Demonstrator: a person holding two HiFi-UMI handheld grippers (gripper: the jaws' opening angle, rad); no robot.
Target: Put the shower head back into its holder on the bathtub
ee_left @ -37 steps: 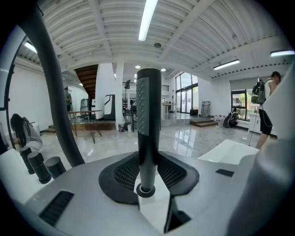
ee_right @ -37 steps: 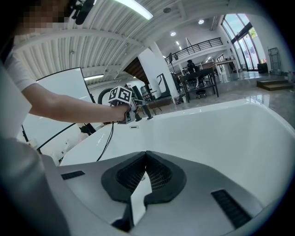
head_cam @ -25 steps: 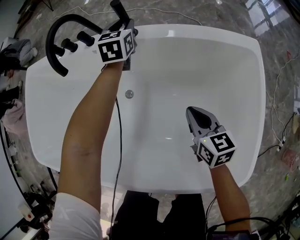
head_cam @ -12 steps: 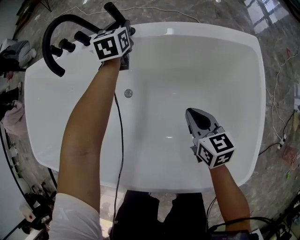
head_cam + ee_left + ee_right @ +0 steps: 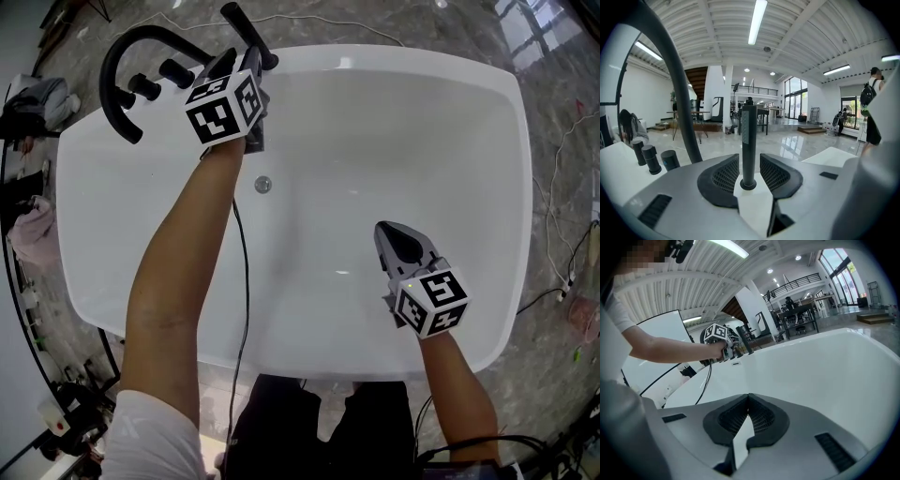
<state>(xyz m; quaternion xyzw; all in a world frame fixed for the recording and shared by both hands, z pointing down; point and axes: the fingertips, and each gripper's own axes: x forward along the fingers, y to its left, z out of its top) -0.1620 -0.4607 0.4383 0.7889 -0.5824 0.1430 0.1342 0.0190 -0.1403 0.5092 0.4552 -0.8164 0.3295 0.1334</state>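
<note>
My tub (image 5: 394,122) is smooth, glossy white. The shower head (image 5: 748,140) and spout (image 5: 107,80) on its rim look matt black. The floor (image 5: 422,23) around it is polished stone.

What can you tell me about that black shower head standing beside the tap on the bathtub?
The shower head is a slim matte black stick, round in section, with a paler grey strip on its upper front; it looks like metal or plastic. It stands upright, its foot seated in a round black collar on the white bathtub rim, right of the curved black spout. The jaws of the left hand-held gripper flank it with narrow gaps, seemingly not squeezing it.
</note>
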